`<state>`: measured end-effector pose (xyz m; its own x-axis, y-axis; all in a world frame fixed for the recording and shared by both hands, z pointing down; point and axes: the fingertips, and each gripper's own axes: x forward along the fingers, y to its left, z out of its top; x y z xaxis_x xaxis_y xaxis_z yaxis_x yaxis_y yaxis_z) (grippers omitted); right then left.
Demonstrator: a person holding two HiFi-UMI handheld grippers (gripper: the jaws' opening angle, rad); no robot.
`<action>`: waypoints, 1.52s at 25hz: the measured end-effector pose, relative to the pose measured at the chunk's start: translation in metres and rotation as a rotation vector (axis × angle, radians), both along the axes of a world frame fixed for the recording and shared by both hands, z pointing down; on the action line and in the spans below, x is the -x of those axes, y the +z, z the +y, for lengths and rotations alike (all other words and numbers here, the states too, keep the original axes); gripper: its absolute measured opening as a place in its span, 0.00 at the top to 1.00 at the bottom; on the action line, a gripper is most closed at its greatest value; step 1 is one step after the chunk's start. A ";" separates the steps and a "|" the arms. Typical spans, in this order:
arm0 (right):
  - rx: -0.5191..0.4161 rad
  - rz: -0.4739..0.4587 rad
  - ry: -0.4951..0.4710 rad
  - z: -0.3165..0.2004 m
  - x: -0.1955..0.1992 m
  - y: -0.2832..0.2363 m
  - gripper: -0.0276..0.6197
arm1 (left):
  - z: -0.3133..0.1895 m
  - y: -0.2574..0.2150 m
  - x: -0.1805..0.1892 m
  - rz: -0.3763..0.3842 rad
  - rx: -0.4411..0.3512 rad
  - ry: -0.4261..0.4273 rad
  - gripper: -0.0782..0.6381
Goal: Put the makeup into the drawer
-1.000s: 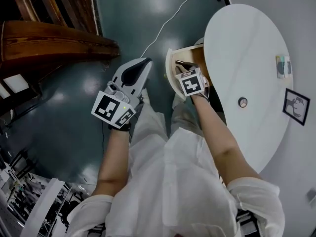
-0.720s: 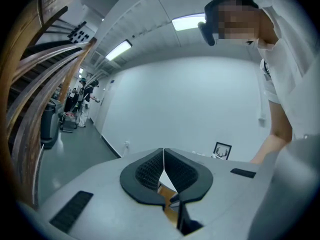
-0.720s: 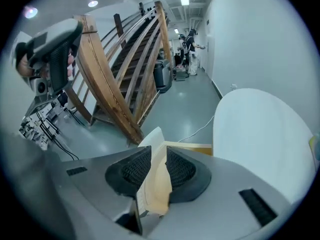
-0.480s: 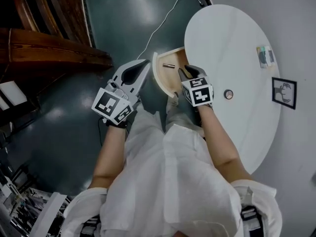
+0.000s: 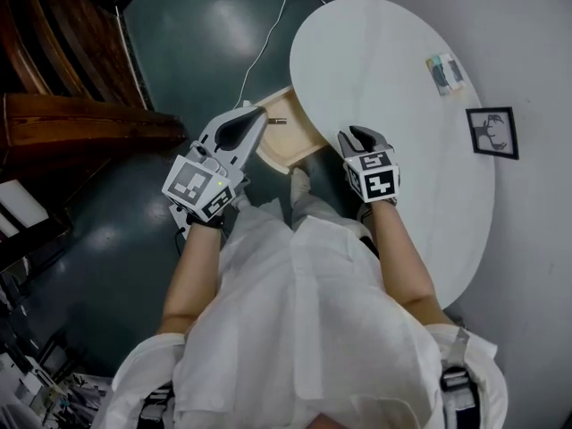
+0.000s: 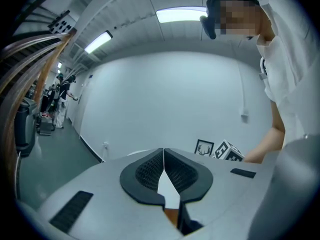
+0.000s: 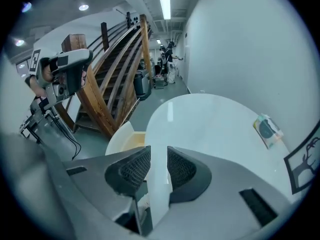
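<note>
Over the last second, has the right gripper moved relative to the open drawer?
Yes. The right gripper has left the drawer and now sits to its right, over the white table edge.

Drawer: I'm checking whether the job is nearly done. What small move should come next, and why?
Probably push the drawer shut with the left gripper: a makeup stick already lies inside, the right gripper is above the table edge with jaws apart and empty, and the left gripper, jaws shut, sits beside the drawer's front.

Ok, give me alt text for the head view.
Seen from above, a person in white holds the left gripper and right gripper near an open drawer under a white table. A small makeup stick lies inside it.
</note>
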<state>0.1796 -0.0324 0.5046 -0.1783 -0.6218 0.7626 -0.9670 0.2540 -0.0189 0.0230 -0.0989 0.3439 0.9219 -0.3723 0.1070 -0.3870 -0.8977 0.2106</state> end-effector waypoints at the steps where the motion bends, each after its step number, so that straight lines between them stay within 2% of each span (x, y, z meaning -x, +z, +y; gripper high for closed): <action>1: 0.005 0.008 0.015 0.006 -0.009 0.001 0.82 | 0.002 0.000 -0.007 0.001 0.000 0.013 0.87; 9: 0.038 0.024 0.121 0.048 -0.071 0.010 0.73 | 0.022 0.007 -0.059 0.002 0.003 0.108 0.87; 16: 0.088 0.045 0.156 0.073 -0.107 0.025 0.68 | 0.034 0.013 -0.093 0.002 0.007 0.156 0.87; 25: 0.167 0.058 0.122 0.088 -0.118 0.054 0.66 | 0.042 0.025 -0.112 -0.009 0.034 0.164 0.87; 38: 0.224 0.095 0.076 0.083 -0.121 0.075 0.65 | 0.037 0.030 -0.106 -0.016 0.033 0.137 0.87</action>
